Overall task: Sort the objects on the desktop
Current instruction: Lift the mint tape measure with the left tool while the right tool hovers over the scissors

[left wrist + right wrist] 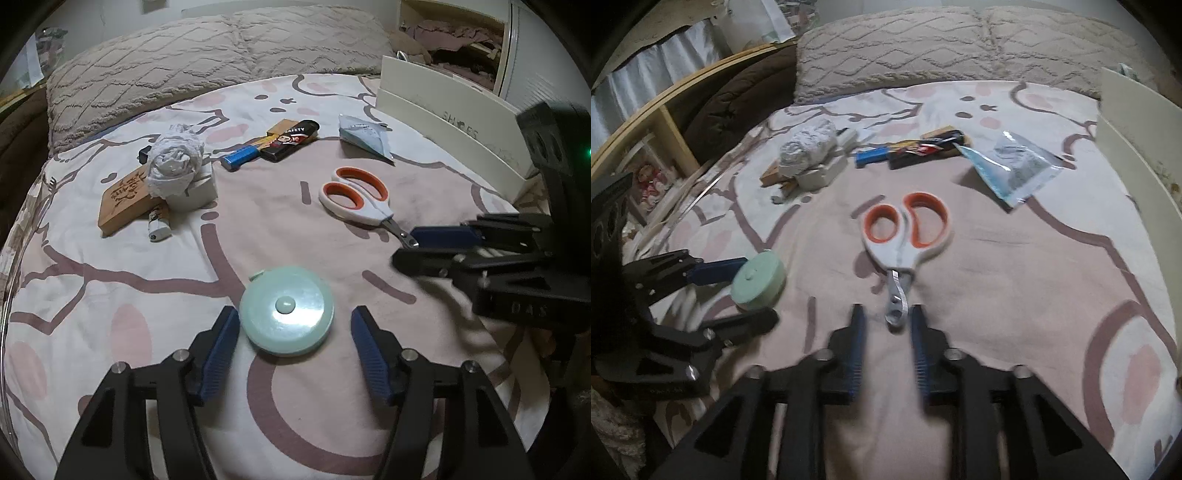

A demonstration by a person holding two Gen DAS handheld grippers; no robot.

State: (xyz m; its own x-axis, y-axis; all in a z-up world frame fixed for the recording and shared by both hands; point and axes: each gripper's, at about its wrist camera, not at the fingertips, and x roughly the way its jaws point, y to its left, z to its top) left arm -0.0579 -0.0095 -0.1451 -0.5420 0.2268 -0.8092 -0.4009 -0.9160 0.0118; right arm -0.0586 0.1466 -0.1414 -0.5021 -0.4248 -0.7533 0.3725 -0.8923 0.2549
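Observation:
A round mint-green tape measure (286, 310) lies flat on the patterned bedsheet (147, 295). My left gripper (295, 325) stands open around it, with a gap at the right pad. White scissors with orange-lined handles (905, 236) lie with their short blades pointing toward my right gripper (886, 314). That gripper is open, the blade tip sitting between its blue pads without being pressed. The left wrist view shows the right gripper (413, 251) at the scissors' (356, 197) tip. From the right wrist view the left gripper (738, 295) frames the tape measure (759, 280).
Further back lie a crumpled tissue (175, 166) on a white box (199, 188), a wooden block (123, 201), a small lighter (159, 225), a blue stick (240, 157), a black lighter (290, 140) and a foil packet (364, 138). A white open box (450, 122) stands at right; a pillow (207, 48) lies behind.

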